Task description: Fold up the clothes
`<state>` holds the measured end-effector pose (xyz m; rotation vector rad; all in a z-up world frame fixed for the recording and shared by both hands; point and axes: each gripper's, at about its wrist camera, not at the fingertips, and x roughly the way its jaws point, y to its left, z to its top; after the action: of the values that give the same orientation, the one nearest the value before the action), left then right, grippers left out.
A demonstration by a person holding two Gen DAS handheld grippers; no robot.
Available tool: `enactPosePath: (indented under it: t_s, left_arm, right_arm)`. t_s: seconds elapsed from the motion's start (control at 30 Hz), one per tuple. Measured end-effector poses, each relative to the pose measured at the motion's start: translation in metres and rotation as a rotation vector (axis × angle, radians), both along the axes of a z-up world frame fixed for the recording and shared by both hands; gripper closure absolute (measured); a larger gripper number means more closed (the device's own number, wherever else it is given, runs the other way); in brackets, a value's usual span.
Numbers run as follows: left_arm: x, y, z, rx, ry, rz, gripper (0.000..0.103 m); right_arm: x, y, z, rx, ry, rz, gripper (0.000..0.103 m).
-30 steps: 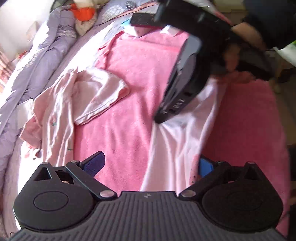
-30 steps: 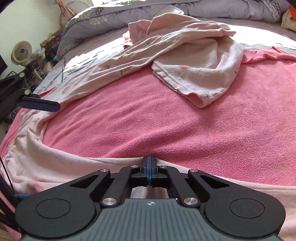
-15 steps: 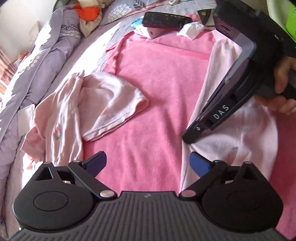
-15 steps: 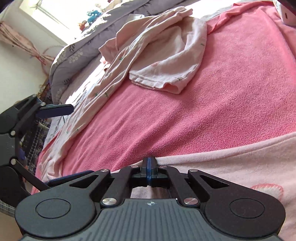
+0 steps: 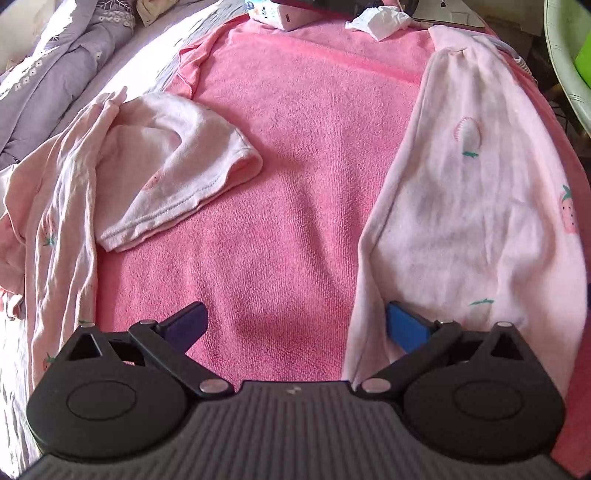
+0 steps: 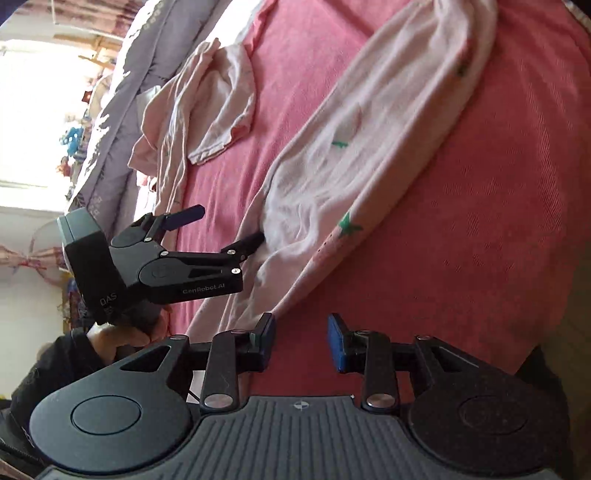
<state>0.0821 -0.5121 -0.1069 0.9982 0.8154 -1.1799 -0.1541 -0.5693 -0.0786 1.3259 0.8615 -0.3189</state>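
Two pale pink garments w/ strawberry print lie on a pink towel blanket (image 5: 295, 177) spread over the bed. Garment one, the folded pink garment (image 5: 476, 206), is a long strip on the right side of the blanket in the left wrist view, running near to far; it looks like trousers but can't tell for sure. Garment two, the crumpled pink top (image 5: 155, 177), sits on the left, one hemmed sleeve or leg end flopped onto the blanket, the rest bunched along the blanket's left edge toward the purple duvet (image 5: 48, 74).

Left gripper (image 5: 295, 325): jaws opening, spread about as wide as they go, nothing pinched. Its right finger lies against the near left edge of the folded pink garment, its left finger over bare blanket.

Right gripper (image 6: 301, 341): jaws opening, part spread, nothing between the pads; the near end of the folded pink garment lies just beside its left pad, bare blanket under the gap.

No containers w/ contents clearly in view. Far edge of the bed: one white box w/ print (image 5: 280, 13), one crumpled white tissue (image 5: 380, 22), one dark flat item, partly cut off. A hand (image 6: 129, 334) in a dark sleeve holds the left gripper's handle.
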Motion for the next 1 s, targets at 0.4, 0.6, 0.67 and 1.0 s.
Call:
enactPosePath:
  t_s: [0.4,0.6,0.67,1.0]
  left_arm:
    - [-0.004,0.001,0.000,0.007,-0.047,-0.020,0.000]
    - [-0.004,0.002,0.000,0.002,-0.047,-0.016,0.000]
    - [-0.004,0.001,0.001,0.003,-0.049,-0.026,0.000]
    - [-0.002,0.000,0.001,-0.003,-0.082,-0.056,0.000]
  right_arm:
    - [-0.003,0.002,-0.022,0.023,0.129,-0.210,0.100]
    - [-0.004,-0.001,-0.015,-0.090,0.196,-0.113,0.100]
    - [-0.002,-0.001,-0.011,-0.119,0.206,-0.089,0.100]
    - [-0.011,0.002,-0.015,0.094,-0.006,-0.076,0.071]
